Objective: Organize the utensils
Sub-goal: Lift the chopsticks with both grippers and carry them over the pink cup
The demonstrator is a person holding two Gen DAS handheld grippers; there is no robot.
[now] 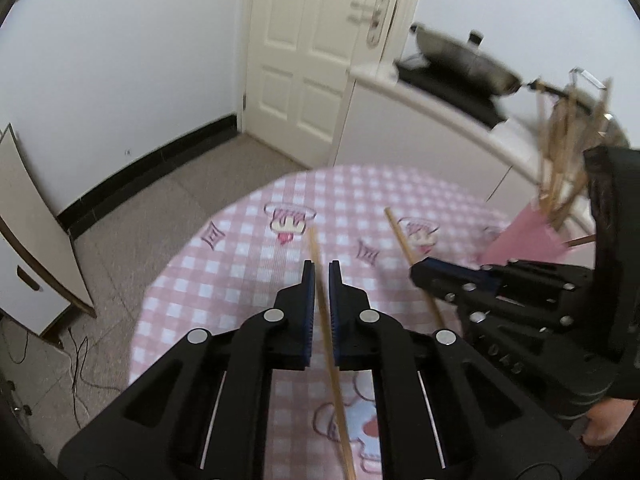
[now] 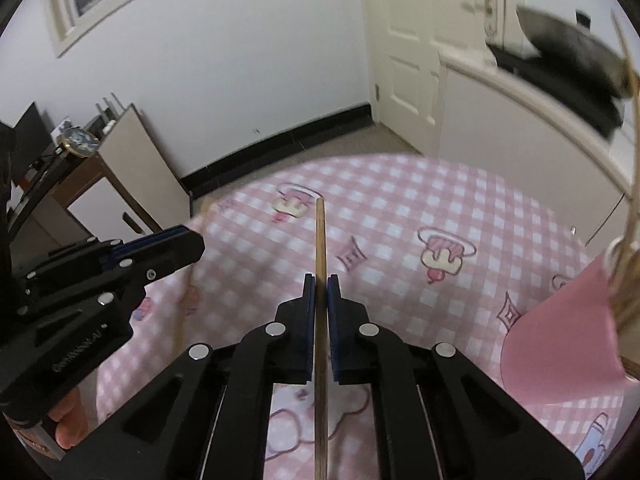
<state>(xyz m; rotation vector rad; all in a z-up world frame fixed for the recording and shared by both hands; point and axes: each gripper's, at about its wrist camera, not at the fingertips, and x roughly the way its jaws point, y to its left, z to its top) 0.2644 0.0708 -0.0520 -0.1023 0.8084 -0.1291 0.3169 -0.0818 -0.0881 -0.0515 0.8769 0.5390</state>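
Presently each gripper is clamped on one chopstick: the left gripper (image 1: 321, 266) on a chopstick (image 1: 326, 320), the right gripper (image 2: 321, 280) on its own chopstick (image 2: 320, 240), both over the table. The thin sticks could pivot or slip from the narrow pads, or miss the crowded holder (image 1: 568, 160) in the pink cup (image 1: 524, 240). The tablecloth (image 2: 400, 200) is pink check; behind are a white door (image 1: 304, 60) and a counter with a wok (image 1: 468, 60).
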